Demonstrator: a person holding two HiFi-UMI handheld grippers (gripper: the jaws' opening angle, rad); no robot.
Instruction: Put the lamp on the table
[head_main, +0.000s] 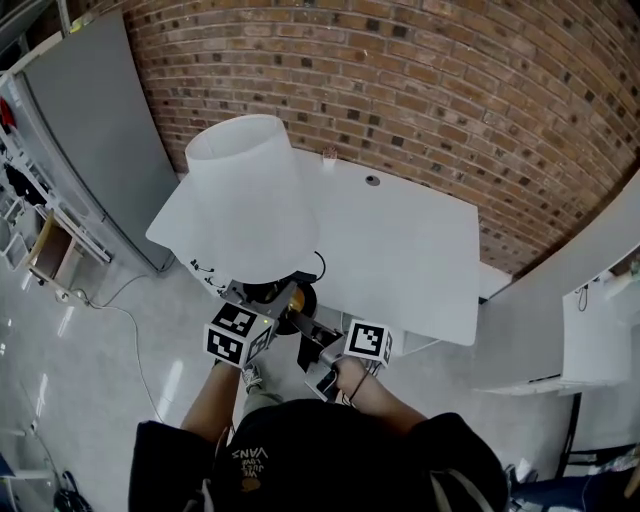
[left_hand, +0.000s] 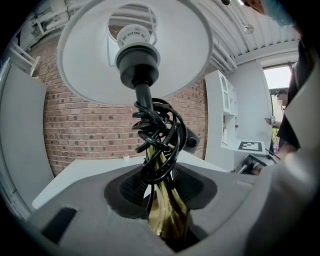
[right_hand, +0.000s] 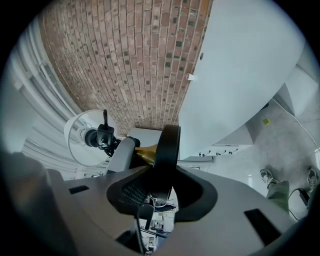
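Observation:
The lamp has a white shade (head_main: 245, 200), a brass stem (left_hand: 167, 210) wound with black cord (left_hand: 157, 135), and a round black base (head_main: 292, 296). It hangs tilted over the near edge of the white table (head_main: 420, 250). My left gripper (head_main: 283, 300) is shut on the brass stem, seen from below the shade (left_hand: 135, 50) in the left gripper view. My right gripper (head_main: 308, 325) is shut on the rim of the black base (right_hand: 165, 155). In the right gripper view the stem (right_hand: 145, 150) and shade (right_hand: 82, 137) lie beyond the base.
A brick wall (head_main: 400, 80) runs behind the table. A grey panel (head_main: 100, 140) stands at the left and a white cabinet (head_main: 600, 330) at the right. A cable (head_main: 120, 320) trails on the floor. The table has a grommet hole (head_main: 372, 181).

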